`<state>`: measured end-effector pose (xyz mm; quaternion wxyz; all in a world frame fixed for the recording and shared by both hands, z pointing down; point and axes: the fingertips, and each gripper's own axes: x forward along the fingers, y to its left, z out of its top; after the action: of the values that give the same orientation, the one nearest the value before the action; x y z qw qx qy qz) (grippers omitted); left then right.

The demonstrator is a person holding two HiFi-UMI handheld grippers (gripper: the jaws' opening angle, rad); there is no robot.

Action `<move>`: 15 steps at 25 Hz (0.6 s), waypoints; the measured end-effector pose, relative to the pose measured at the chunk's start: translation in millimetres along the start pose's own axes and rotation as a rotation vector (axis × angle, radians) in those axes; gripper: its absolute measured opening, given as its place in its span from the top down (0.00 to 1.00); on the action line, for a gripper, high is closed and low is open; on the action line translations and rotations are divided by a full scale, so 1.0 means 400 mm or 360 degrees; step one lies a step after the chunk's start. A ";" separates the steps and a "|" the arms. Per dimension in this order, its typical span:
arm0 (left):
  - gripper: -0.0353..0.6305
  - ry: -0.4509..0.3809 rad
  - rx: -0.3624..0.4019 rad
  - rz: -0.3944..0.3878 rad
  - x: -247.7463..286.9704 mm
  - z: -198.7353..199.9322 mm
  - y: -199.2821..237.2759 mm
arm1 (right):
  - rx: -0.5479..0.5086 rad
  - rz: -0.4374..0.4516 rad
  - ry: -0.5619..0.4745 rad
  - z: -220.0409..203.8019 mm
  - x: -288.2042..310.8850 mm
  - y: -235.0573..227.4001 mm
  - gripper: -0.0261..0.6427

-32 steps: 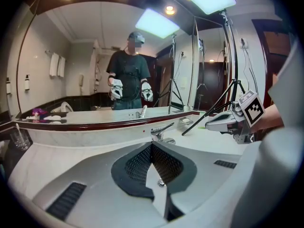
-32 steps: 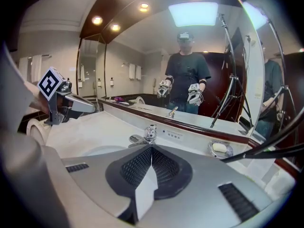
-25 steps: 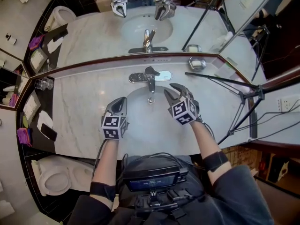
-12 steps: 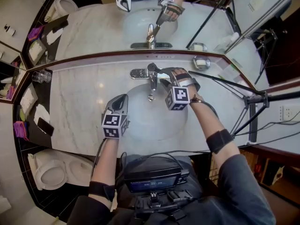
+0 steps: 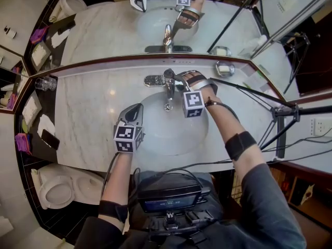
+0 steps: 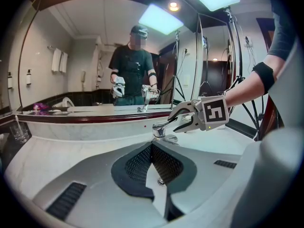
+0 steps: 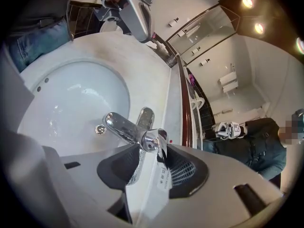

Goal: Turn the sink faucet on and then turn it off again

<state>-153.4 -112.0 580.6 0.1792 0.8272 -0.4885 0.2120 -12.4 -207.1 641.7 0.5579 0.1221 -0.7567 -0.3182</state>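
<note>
Right gripper point(image 5: 177, 78) straddles the lever point(image 7: 151, 139) — jaws apart, just been closing, not pressing it. Left gripper point(image 5: 135, 109) hangs over the sink point(image 5: 161, 139) — jaws shut, empty.

A bathroom, much like a hotel's: a white oval sink point(image 5: 166, 134) with a chrome faucet point(image 5: 168, 84) is set into a pale marble counter point(image 5: 88, 118) under a wide wall mirror point(image 5: 104, 30). A toilet point(image 5: 54, 193) stands beside the counter, drinking glasses point(image 5: 45, 83) and a soap dish point(image 5: 224, 69) sit near its back corners, and hanging towels point(image 6: 59, 61) show in the mirror
</note>
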 end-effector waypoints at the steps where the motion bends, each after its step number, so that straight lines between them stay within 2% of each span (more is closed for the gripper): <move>1: 0.94 0.0003 0.0000 -0.0001 0.001 -0.001 0.001 | -0.0008 -0.0010 0.0005 -0.001 0.000 -0.001 0.69; 15: 0.94 0.0031 -0.0015 -0.0014 0.014 -0.014 -0.007 | -0.0002 -0.0090 0.0078 -0.016 0.009 0.024 0.71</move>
<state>-149.3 -111.9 588.2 0.1888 0.8264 -0.4842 0.2169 -6.0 -203.9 651.6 0.5671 0.1508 -0.7389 -0.3310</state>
